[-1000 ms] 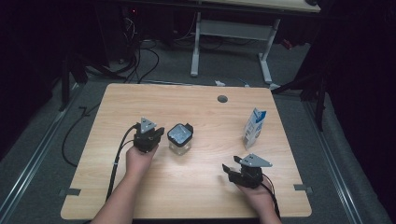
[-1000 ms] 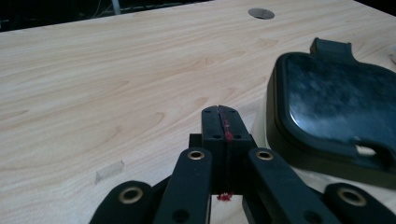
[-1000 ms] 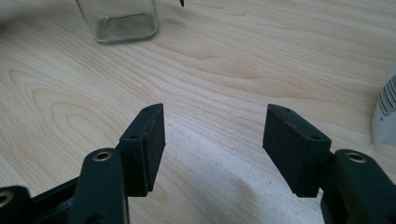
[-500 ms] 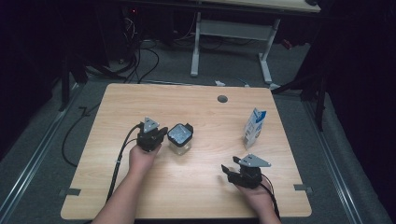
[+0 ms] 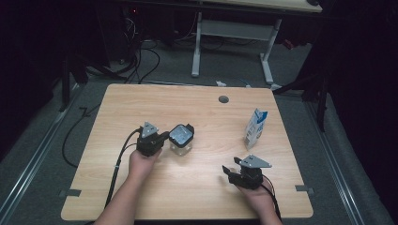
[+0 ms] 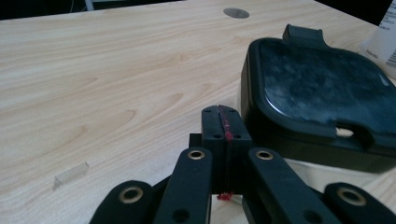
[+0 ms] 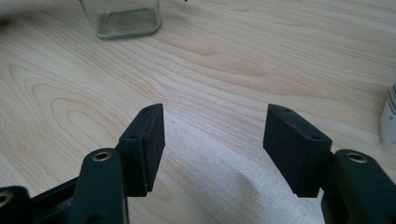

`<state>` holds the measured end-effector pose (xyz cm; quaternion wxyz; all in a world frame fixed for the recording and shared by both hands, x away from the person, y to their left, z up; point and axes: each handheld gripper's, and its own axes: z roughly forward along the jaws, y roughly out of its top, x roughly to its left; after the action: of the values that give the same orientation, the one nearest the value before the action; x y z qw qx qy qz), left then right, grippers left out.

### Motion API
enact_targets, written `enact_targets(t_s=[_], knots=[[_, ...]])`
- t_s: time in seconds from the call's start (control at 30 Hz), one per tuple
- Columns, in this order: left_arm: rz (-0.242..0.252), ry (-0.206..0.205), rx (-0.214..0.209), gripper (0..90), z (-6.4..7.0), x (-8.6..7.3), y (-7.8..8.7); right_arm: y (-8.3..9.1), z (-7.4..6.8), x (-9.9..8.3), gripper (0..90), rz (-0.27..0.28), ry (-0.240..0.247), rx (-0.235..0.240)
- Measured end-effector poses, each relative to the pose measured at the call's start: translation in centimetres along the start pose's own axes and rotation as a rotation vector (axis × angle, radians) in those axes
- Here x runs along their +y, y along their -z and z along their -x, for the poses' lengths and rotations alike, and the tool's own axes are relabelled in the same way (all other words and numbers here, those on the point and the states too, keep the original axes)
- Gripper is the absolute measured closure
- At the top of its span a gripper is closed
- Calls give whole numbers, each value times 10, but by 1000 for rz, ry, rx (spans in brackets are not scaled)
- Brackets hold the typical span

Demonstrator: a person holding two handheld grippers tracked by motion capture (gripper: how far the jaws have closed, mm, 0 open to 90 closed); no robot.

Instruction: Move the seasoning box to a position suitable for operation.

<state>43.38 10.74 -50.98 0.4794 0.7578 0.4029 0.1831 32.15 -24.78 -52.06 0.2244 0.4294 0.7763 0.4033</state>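
1. The wooden table carries everything; a round grommet hole sits near its far edge, and a strip of clear tape is stuck to the top near the left claw
2. The milk carton stands upright toward the right side of the table, well apart from the jar and beyond the right claw
3. The glass jar, square with a black hinged lid shut on top, stands upright near the middle of the table, just to the right of the left claw; in the right gripper view its clear base rests flat on the wood
4. The left claw, held in the person's left hand, has its jaws pressed together with nothing between them, tips just beside the jar's lid
5. The right claw, held in the right hand, rests low near the front right of the table with its jaws spread wide over bare wood, holding nothing
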Motion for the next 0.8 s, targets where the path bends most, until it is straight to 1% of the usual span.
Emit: enact_targets(t_s=[0.07, 0.17, 0.2, 0.23, 0.37, 0.47, 0.6, 0.7, 0.77, 0.8], knots=[[3, -1, -1, 900, 2, -2, 1, 0, 0, 0, 388, 1, 1, -1], [12, 1, -13, 900, 4, -5, 2, 0, -1, 0, 388, 1, 1, -1], [11, -14, -19, 900, 8, -6, 3, 0, -1, 0, 388, 3, -1, 0], [11, -14, -19, 900, 8, -6, 3, 0, -1, 0, 388, 3, -1, 0], [17, -31, -35, 900, 17, -8, 6, 0, -1, 0, 388, 0, 0, 1], [31, -30, -46, 900, 22, -10, 9, -1, -1, 0, 388, 0, 3, 2], [44, -39, -60, 900, 31, -13, 13, -1, -1, 0, 388, 0, 4, 1], [54, -38, -74, 900, 39, -16, 15, -1, -1, 0, 388, 0, 4, 2], [59, -50, -84, 900, 47, -18, 17, -1, -2, 0, 388, 1, 4, 1], [59, -50, -84, 900, 47, -18, 17, -1, -2, 0, 388, 0, 5, 2]])
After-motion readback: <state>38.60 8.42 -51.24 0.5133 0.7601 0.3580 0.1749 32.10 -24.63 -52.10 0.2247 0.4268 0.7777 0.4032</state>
